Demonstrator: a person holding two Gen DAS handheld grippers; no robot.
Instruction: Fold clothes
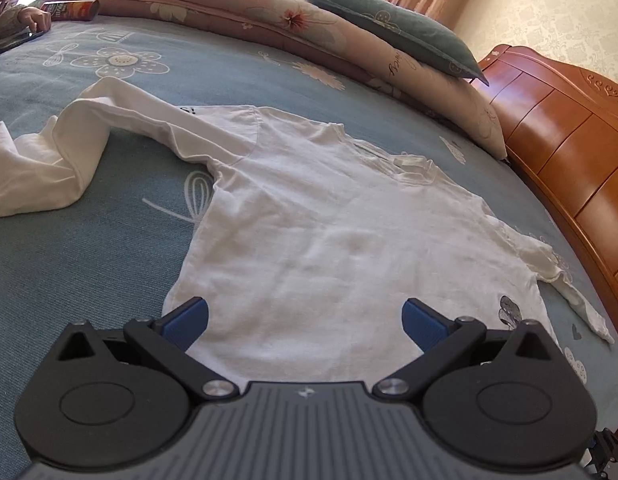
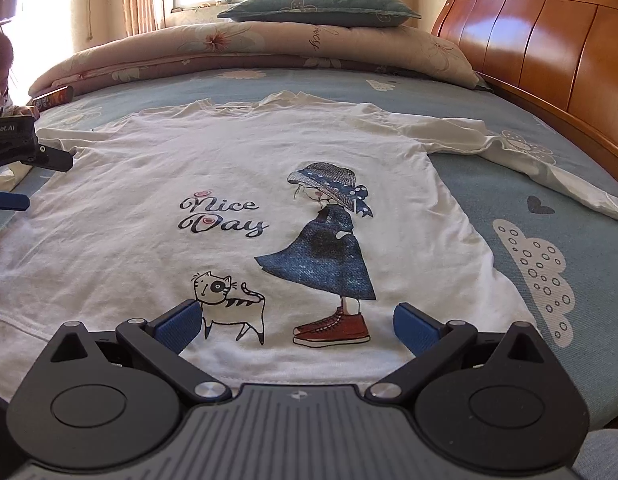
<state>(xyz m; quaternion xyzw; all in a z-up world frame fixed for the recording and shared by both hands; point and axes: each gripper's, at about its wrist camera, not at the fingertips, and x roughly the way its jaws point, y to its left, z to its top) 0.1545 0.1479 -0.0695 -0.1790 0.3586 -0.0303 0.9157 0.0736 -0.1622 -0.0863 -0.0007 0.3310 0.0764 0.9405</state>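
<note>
Left gripper point(image 1: 305, 322): jaws spread wide, nothing between them. The blue pads point(image 1: 188, 317) sit low over the hem end of a plain white long-sleeved shirt point(image 1: 309, 216); contact with the cloth cannot be confirmed. That shirt lies flat on the bed point(image 1: 89, 260), plain side up, neckline point(image 1: 413, 168) toward the headboard point(image 1: 557, 140). One sleeve point(image 1: 69, 148) runs out to the left and doubles back in a loose bend; the other sleeve point(image 1: 565, 280) trails toward the right edge of the bed, crumpled.

Right gripper point(image 2: 297, 322): jaws likewise spread wide, holding nothing. They frame the lower hem of a white printed shirt point(image 2: 149, 168) lying flat, print side up. The print shows "Nice Day" lettering point(image 2: 221, 216), a girl in a blue hat and dress point(image 2: 329, 240) and a small cat point(image 2: 229, 300). Its right-hand sleeve point(image 2: 529, 160) extends toward the headboard side, wrinkled. At the left margin of the right wrist view, part of the other gripper is visible beside the shirt's edge.

Surroundings: blue floral bedsheet, a folded pink quilt point(image 2: 249, 48) along the far side with a green pillow point(image 2: 321, 6) resting on top. A cylindrical can point(image 1: 75, 10) lies near the quilt. A person point(image 1: 13, 16) is partly visible at the far left corner.
</note>
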